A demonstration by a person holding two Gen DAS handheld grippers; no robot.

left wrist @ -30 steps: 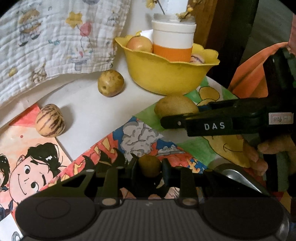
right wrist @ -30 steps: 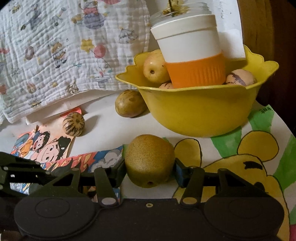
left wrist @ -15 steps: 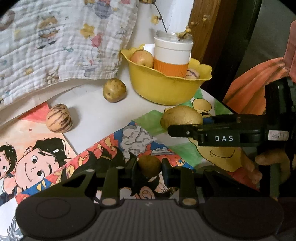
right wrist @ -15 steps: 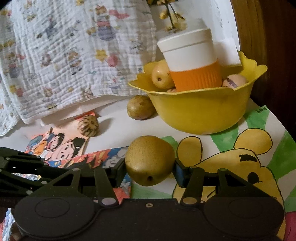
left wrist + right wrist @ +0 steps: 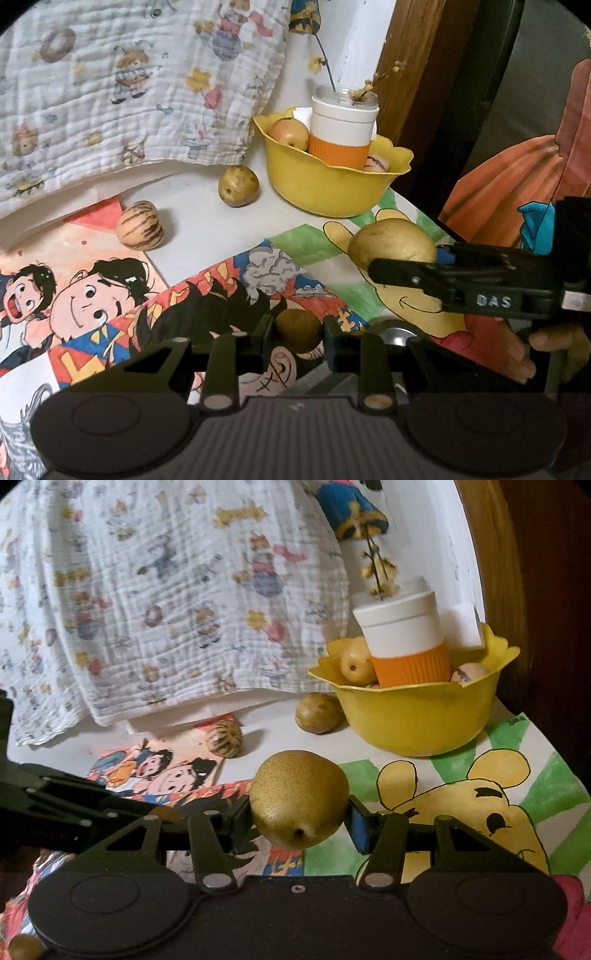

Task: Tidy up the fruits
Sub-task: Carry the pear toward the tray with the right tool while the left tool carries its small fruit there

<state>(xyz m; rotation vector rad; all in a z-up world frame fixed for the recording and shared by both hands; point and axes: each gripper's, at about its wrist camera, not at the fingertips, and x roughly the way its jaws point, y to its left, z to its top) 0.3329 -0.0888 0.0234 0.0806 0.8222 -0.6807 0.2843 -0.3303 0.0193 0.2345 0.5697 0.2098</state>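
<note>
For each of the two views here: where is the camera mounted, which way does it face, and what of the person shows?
Left wrist: on the left gripper, facing the yellow bowl; shows the right gripper and fingers.
Right wrist: on the right gripper, which clamps a pear, facing the bowl; no hand shows.
Shared: bowl, pear, striped fruit, quilt.

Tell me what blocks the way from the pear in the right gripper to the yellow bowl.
Nothing stands on the table between the brown speckled pear and the yellow scalloped plastic bowl. Inside the bowl, a white cup with an orange sleeve fills the middle, leaving room only beside it.
</note>
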